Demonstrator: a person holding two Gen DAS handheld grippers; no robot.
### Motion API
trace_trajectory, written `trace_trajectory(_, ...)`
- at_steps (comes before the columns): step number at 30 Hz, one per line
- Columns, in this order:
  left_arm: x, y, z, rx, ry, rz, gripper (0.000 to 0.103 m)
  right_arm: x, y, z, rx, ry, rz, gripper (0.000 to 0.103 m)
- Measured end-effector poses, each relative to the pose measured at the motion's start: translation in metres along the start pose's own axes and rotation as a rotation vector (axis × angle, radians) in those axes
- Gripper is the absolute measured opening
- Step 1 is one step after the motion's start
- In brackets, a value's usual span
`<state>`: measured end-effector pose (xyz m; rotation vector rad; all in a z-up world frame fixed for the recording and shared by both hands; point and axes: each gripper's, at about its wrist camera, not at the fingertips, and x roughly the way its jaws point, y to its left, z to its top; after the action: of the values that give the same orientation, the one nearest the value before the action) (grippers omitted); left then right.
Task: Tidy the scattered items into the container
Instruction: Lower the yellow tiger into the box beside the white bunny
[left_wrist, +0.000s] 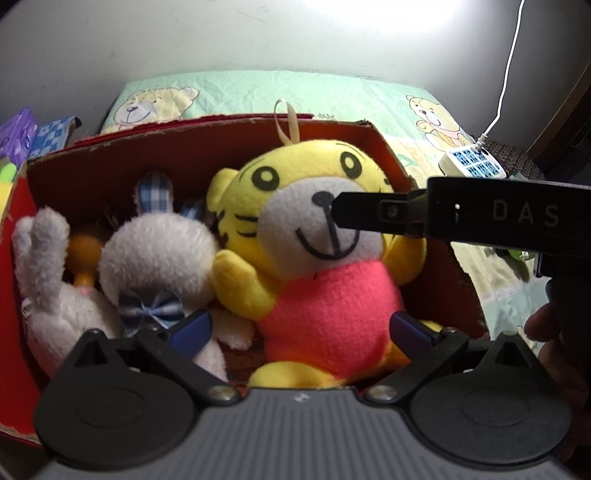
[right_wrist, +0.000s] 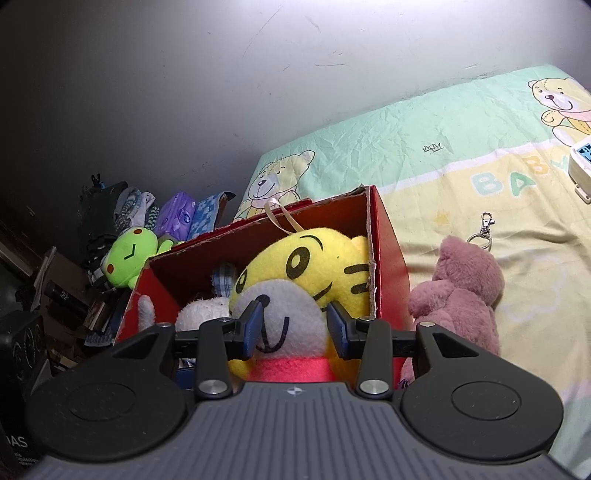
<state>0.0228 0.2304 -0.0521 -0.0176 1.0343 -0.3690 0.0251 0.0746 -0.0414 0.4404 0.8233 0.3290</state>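
A yellow tiger plush (left_wrist: 306, 258) in a pink shirt lies in the red cardboard box (left_wrist: 92, 170), beside a white rabbit plush (left_wrist: 155, 266) with a blue bow. My left gripper (left_wrist: 299, 328) is open, its blue pads on either side of the tiger's pink belly. My right gripper (right_wrist: 293, 326) is open around the tiger's white muzzle (right_wrist: 284, 306); it reaches in from the right in the left wrist view (left_wrist: 343, 214). A pink bear plush (right_wrist: 461, 291) with a key ring lies on the bed right of the box (right_wrist: 388, 243).
The box stands on a green and yellow baby-print sheet (right_wrist: 443, 166). A green frog plush (right_wrist: 125, 262), tissue packs (right_wrist: 177, 218) and clutter lie left of the box. A white power strip (left_wrist: 472, 162) with its cable lies at the far right.
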Motion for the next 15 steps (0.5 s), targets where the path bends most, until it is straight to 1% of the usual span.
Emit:
trace_trajectory(3, 0.002, -0.002, -0.002, 0.009, 0.004, 0.012, 0.102, 0.000, -0.001, 0.000, -0.009, -0.004, 0.002, 0.043)
trace_trajectory(6, 0.003, -0.003, -0.002, 0.010, 0.007, 0.016, 0.102, -0.002, -0.005, 0.000, 0.018, -0.008, 0.022, 0.043)
trace_trajectory(10, 0.003, -0.003, -0.003, 0.007, 0.007, 0.023, 0.102, -0.008, -0.007, -0.001, 0.034, -0.015, 0.044, 0.047)
trace_trajectory(15, 0.004, -0.005, -0.004, 0.009, 0.002, 0.040, 0.102, -0.010, -0.007, -0.003, 0.017, -0.015, 0.049, 0.047)
